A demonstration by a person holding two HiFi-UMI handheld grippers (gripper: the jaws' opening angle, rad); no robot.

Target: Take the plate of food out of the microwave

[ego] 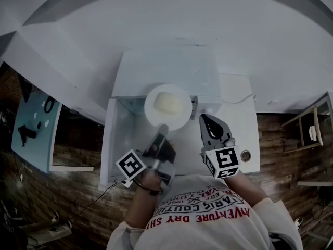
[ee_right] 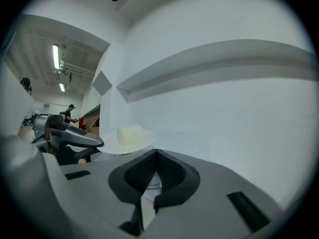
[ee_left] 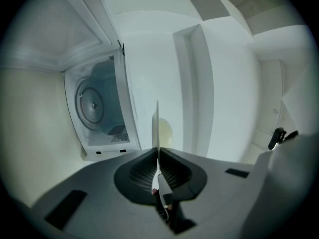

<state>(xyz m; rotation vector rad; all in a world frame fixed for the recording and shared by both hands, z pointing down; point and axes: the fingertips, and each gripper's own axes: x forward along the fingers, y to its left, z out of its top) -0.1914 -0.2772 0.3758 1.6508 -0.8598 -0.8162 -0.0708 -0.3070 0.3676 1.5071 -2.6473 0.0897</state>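
A round white plate (ego: pixel 166 107) carrying a pale yellow block of food (ego: pixel 168 103) hangs in front of the white microwave (ego: pixel 166 72), outside its open cavity (ego: pixel 127 113). My left gripper (ego: pixel 162 129) is shut on the plate's near rim. In the left gripper view the plate (ee_left: pixel 156 126) stands edge-on between the pressed jaws of the left gripper (ee_left: pixel 157 151), with the food (ee_left: pixel 165 133) beside it and the bare turntable (ee_left: pixel 92 103) behind. My right gripper (ego: pixel 209 123) hovers right of the plate, shut and empty. From the right gripper (ee_right: pixel 155 152) the plate (ee_right: pixel 128 139) shows to the left.
The microwave door (ego: pixel 108 139) swings open to the left. A white counter (ego: pixel 239 119) lies to the microwave's right, with a small round fitting (ego: pixel 245 155) near its front. A blue board (ego: pixel 31 124) with dark tools stands far left, a wooden shelf (ego: pixel 312 129) far right.
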